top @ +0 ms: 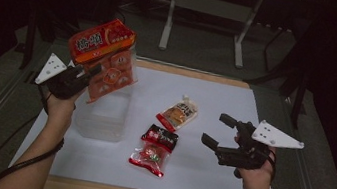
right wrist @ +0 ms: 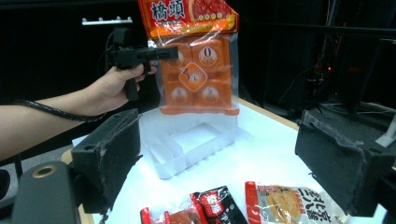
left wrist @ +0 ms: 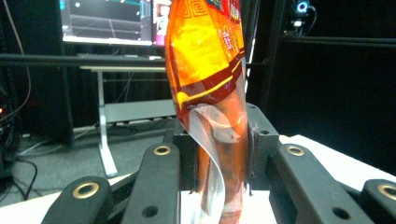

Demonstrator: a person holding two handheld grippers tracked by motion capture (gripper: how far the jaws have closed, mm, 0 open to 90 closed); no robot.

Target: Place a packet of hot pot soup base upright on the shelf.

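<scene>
An orange snack packet with a clear lower window hangs upright over a clear plastic container at the table's left. My left gripper is shut on the packet's side edge; in the left gripper view the film is pinched between the pads. My right gripper hovers open at the right with nothing between its jaws. Its own view takes in the held packet, the left gripper and the container.
A beige pouch and a red-and-black packet lie mid-table on the white sheet; both also lie near the right gripper's jaws. Beyond the table's far edge stands a desk frame.
</scene>
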